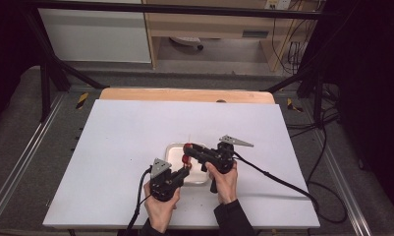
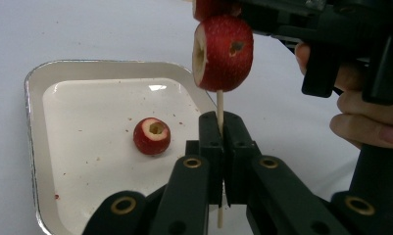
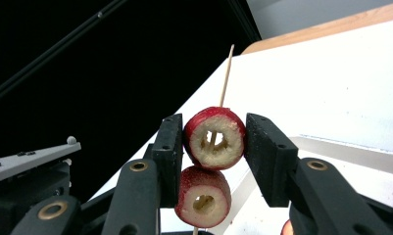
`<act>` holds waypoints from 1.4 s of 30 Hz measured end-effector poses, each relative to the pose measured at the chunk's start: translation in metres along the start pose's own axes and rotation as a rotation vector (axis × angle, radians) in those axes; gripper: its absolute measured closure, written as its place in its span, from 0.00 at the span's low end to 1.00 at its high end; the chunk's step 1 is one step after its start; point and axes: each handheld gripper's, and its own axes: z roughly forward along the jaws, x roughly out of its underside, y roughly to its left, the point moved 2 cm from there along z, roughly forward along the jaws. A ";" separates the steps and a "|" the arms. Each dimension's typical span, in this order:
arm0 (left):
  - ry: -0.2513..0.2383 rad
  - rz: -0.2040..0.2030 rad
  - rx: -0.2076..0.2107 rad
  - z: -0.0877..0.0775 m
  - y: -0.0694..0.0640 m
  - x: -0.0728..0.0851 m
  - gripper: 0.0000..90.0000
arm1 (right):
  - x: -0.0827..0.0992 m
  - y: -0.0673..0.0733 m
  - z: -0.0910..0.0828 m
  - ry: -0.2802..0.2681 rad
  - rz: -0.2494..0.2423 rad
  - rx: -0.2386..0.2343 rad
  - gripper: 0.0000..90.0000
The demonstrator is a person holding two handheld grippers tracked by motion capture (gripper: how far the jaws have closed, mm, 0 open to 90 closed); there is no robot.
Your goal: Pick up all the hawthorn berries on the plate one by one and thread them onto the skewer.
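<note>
In my left gripper [image 2: 222, 147] the jaws are pinched fully together on the lower part of a thin wooden skewer [image 2: 220, 105], which stands nearly upright between the pads with its short tail poking out below them. That upright line is what everything turns on: the skewer's long axis runs straight up from my left hand into the fruit above, so any push has to go down along it, not across. Just above the pads sits one cored red fruit [image 2: 223, 53], already threaded. Over that, my right gripper [image 3: 212, 142] is partly closed around the upper cored fruit [image 3: 214, 138], its pads pressing the sides, the skewer passing through the hollow core and its tip [image 3: 227, 73] rising beyond. I judge the right hand the one placed to slide that piece down toward the left. Farther off, on the white tray [image 2: 110, 68], a third cored fruit [image 2: 152, 135] lies loose, well apart from both grippers.
</note>
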 end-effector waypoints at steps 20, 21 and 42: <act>0.005 0.110 -0.030 -0.009 0.015 0.003 0.98 | -0.012 -0.004 -0.011 0.085 -0.128 0.090 0.25; 0.010 0.120 -0.034 -0.010 0.016 0.004 0.98 | -0.013 -0.005 -0.012 0.104 -0.143 0.096 0.21; 0.054 0.177 -0.030 -0.036 0.049 0.008 0.98 | -0.014 -0.018 -0.019 0.436 -0.375 0.230 0.06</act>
